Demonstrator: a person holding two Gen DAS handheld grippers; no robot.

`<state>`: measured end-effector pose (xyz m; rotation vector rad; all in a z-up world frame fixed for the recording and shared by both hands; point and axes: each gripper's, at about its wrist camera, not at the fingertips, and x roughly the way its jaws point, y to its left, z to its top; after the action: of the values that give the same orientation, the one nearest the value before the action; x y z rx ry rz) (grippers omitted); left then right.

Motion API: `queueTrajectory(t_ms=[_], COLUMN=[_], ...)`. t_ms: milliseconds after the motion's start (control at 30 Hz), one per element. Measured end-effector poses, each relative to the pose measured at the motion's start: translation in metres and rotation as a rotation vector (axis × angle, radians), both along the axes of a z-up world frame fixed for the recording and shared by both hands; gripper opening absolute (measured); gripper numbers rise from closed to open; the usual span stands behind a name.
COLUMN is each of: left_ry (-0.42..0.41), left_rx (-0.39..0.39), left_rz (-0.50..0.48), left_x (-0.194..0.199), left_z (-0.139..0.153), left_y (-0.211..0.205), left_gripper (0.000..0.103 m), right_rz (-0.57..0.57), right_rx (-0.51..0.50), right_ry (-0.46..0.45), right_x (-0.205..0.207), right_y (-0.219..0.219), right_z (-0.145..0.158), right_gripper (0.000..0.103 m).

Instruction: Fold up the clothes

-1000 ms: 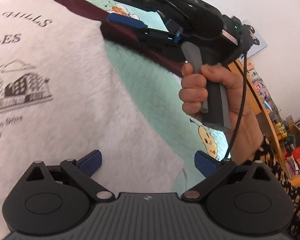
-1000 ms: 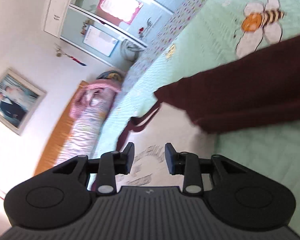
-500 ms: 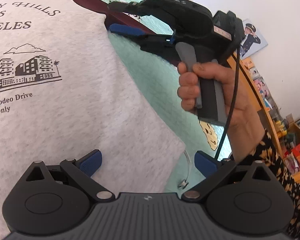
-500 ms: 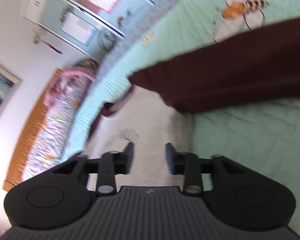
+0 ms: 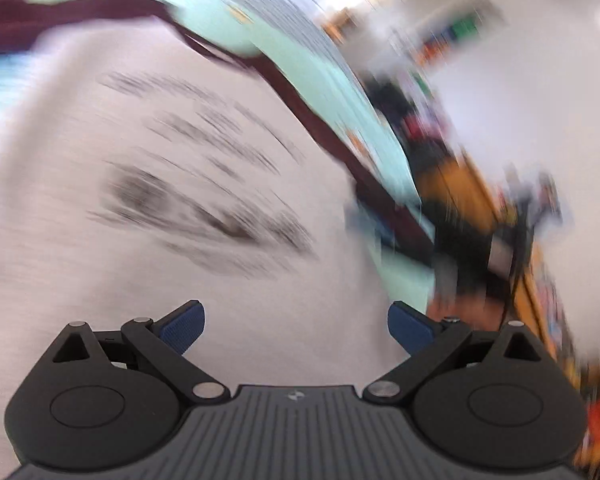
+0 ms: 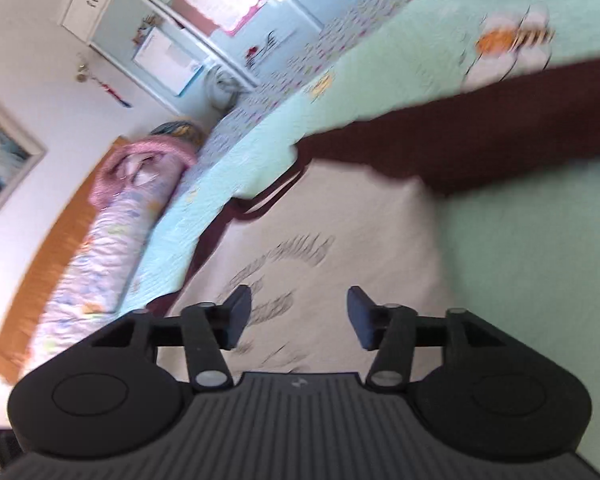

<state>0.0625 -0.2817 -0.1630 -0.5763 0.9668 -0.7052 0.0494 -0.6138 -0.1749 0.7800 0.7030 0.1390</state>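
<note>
Step in hand, by judgement: repositioning between folds. Neither tool holds cloth, and both hang over the shirt [image 6: 340, 240], which lies spread flat on the green bedspread [image 6: 520, 260].

Right gripper [image 6: 299, 312]: released. Its jaws have just been opening and nothing sits between them; the pads stand apart above the shirt's grey printed front, not touching it. It points down at a slant toward the far side of the bed.

Left gripper [image 5: 296, 330]: wide open, empty, also over the grey front. Its view is badly smeared, so finer detail cannot be told; the right tool and the hand on it are only a dark blur at far right.

Farther off, the dark maroon sleeve [image 6: 480, 136] runs out to the right from the shoulder, unfolded. Beyond it lies the bee print [image 6: 512, 44], and at far left a rolled quilt [image 6: 112, 240] against the headboard.

Next move, by judgement: the sleeve needs folding in, which calls for an edge pinch near the cuff or shoulder seam, pads closing on one layer only.
</note>
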Motion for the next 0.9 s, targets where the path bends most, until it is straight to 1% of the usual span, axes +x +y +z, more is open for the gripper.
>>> queueTrajectory(t_ms=[33,67,100,167,200,267,333,433,467,533,633,767,900], left_ry=[0.008,0.011,0.015,0.019,0.015,0.006,0.002,0.007,0.023,0.062,0.089,0.091,0.094], left_rx=[-0.017,-0.034,-0.05,-0.076,-0.077,-0.077,-0.066,-0.061,-0.074,-0.112,-0.139,-0.15,-0.195], left_rz=[0.077,0.153,0.23,0.379,0.444,0.573,0.679,0.787,0.802,0.796,0.756,0.674,0.566], left_x=[0.005,0.009,0.014,0.022,0.024,0.028,0.034,0.05,0.057,0.074,0.1,0.123,0.144], left_z=[0.001,0.002,0.002,0.004,0.006,0.009,0.008,-0.002,-0.007,-0.019,-0.031,-0.03,-0.036], left_y=[0.021,0.041,0.062,0.104,0.124,0.164,0.195,0.227,0.238,0.254,0.262,0.261,0.261], left_gripper=[0.101,0.101,0.101,0.101,0.101,0.101,0.101,0.101,0.101,0.101,0.102,0.103,0.103], right_rz=[0.002,0.004,-0.012,-0.062,-0.087,-0.107,-0.098,-0.06,-0.055,-0.044,-0.036,-0.04,-0.049], right_rx=[-0.012,-0.024,-0.038,-0.061,-0.064,-0.023,0.013,-0.008,0.004,0.033,0.015,-0.003,-0.004], right_ry=[0.035,0.07,0.068,0.041,0.039,0.011,-0.02,-0.04,-0.038,-0.022,0.019,0.028,0.031], right_x=[0.005,0.009,0.008,0.001,-0.002,-0.008,-0.011,0.001,0.005,0.012,0.013,0.005,-0.001], right_y=[0.008,0.017,0.022,0.032,0.037,0.049,0.066,0.091,0.095,0.102,0.112,0.114,0.113], right_z=[-0.012,-0.023,-0.026,-0.021,-0.017,-0.013,-0.012,-0.01,-0.01,-0.011,-0.014,-0.013,-0.017], right_gripper=[0.061,0.056,0.053,0.054,0.055,0.055,0.057,0.057,0.057,0.058,0.058,0.059,0.059])
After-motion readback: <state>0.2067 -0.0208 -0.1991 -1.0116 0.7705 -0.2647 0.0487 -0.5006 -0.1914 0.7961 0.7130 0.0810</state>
